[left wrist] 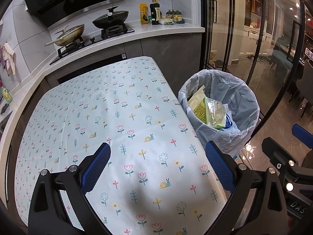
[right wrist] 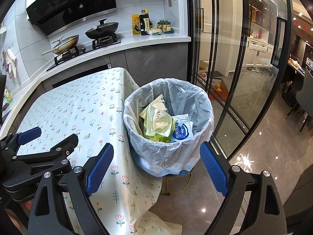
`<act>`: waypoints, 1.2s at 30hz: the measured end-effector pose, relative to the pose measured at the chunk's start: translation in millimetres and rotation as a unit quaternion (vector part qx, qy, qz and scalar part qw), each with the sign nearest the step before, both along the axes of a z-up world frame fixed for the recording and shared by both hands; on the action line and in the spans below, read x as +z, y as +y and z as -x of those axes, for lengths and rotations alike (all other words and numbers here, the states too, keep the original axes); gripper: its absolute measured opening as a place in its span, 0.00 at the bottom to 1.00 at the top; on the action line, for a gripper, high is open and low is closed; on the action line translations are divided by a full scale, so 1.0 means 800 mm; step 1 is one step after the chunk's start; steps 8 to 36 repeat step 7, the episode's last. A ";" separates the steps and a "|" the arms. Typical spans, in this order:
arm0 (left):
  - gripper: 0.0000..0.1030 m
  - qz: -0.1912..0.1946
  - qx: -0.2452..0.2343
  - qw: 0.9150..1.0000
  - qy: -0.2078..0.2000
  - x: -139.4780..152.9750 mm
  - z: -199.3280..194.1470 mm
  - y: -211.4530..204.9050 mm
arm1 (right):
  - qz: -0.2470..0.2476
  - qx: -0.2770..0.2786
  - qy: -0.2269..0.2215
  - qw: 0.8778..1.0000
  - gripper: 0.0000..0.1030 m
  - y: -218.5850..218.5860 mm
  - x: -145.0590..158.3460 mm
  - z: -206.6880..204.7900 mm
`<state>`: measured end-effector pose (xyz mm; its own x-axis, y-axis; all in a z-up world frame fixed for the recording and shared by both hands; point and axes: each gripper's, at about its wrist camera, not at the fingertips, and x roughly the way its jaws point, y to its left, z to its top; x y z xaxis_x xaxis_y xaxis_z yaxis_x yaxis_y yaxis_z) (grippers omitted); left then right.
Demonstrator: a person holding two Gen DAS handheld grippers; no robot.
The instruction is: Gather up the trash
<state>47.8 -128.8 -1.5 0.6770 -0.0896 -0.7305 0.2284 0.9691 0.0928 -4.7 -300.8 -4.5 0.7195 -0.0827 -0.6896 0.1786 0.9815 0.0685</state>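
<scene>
Your left gripper (left wrist: 157,163) hung with its jaws wide apart and nothing between them, only the flowered tablecloth (left wrist: 117,117) spread under and ahead of the blue pads (left wrist: 96,164). Off past its right jaw stood the lined trash bin (left wrist: 239,105), touching the table's edge. Your right gripper (right wrist: 156,168) was just as wide, jaws apart and empty, and the bin (right wrist: 197,105) sat dead ahead, framed between the two pads (right wrist: 213,168). Inside lay the trash: a yellow-green wrapper (right wrist: 158,122) on top, a tan paper packet (right wrist: 156,102) behind it, and a blue-and-white pouch (right wrist: 182,130) on the side nearer the right jaw. To the left of that jaw the cloth (right wrist: 78,105) draped down beside the bin. Far ahead, beyond both grippers, the stove carried a lidded black wok (left wrist: 110,18) and a pale frying pan (left wrist: 68,35).
</scene>
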 end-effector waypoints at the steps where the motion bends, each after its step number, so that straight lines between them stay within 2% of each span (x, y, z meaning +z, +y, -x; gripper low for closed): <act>1: 0.90 -0.001 0.001 1.000 0.000 0.000 0.000 -0.001 | 0.000 -0.001 0.000 1.000 0.83 0.000 0.000 0.000; 36: 0.90 0.002 -0.005 1.000 -0.005 0.000 0.001 -0.001 | -0.001 -0.001 0.001 1.000 0.83 -0.001 -0.003 0.000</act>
